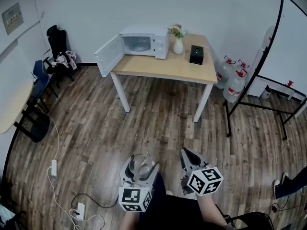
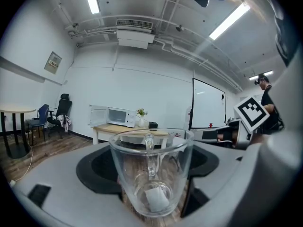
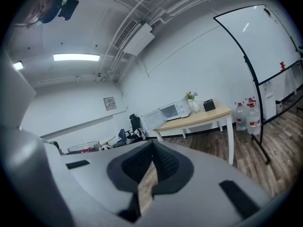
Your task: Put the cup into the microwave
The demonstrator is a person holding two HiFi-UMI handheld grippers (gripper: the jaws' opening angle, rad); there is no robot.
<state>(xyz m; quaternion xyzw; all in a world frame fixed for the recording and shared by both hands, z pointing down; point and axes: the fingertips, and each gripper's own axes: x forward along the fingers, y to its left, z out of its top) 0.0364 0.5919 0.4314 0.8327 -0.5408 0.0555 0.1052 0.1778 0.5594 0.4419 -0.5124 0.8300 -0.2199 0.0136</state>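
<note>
A clear glass cup [image 2: 150, 171] with a handle stands upright between the jaws of my left gripper [image 1: 139, 169], which is shut on it; the cup [image 1: 140, 166] shows low in the head view. My right gripper [image 1: 187, 158] is beside it, shut with nothing between its pads [image 3: 150, 168]. The white microwave [image 1: 142, 41] sits far ahead on the left end of a wooden table [image 1: 165, 66], its door [image 1: 108, 54] swung wide open to the left. The microwave [image 2: 118, 116] looks small and distant in the left gripper view, and the microwave [image 3: 174, 110] does too in the right gripper view.
On the table stand a white vase of flowers [image 1: 178, 38] and a black box [image 1: 196, 54]. Water bottles [image 1: 234, 83] and a whiteboard on a stand [image 1: 283, 66] are at right. Chairs [image 1: 56, 51] and a round table [image 1: 13, 110] are at left, with cables and power strips [image 1: 79, 209] on the wood floor.
</note>
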